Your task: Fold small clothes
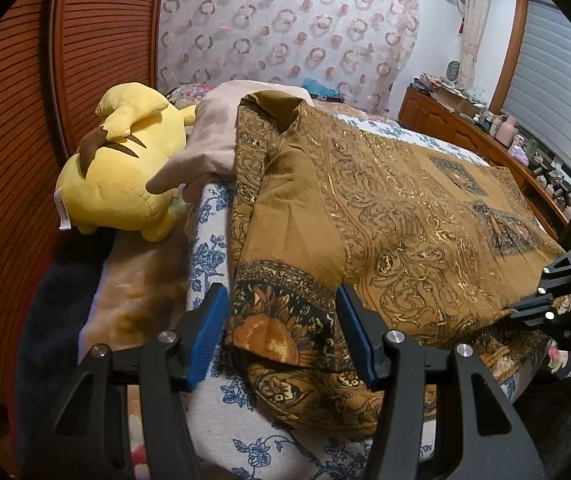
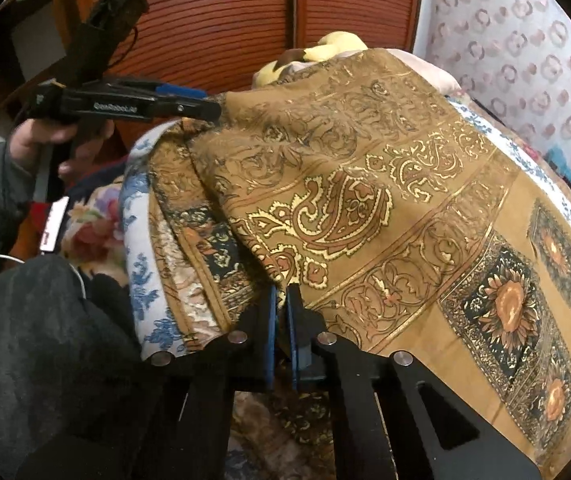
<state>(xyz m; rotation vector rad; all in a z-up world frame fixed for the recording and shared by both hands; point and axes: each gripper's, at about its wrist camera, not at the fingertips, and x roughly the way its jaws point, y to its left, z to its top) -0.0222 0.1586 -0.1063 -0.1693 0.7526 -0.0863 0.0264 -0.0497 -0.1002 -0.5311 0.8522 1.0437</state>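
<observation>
A brown garment (image 1: 385, 208) with gold paisley and sunflower print lies spread over the bed. My left gripper (image 1: 283, 320) is open above its near corner, blue pads (image 1: 211, 328) well apart, with the sunflower-printed hem lying between and below them. In the right wrist view the left gripper (image 2: 213, 110) sits at the garment's (image 2: 365, 200) far left edge, held by a hand (image 2: 41, 140). My right gripper (image 2: 281, 300) is shut on a pinched fold of the garment's near edge. It also shows as the right gripper (image 1: 541, 292) at that cloth's right edge.
A yellow plush toy (image 1: 117, 184) and a beige cloth (image 1: 213, 140) lie at the bed's far left. A blue-flowered white sheet (image 1: 205, 248) covers the bed. Louvred wooden doors (image 1: 13, 120) stand to the left, and a cluttered wooden dresser (image 1: 465, 120) to the right.
</observation>
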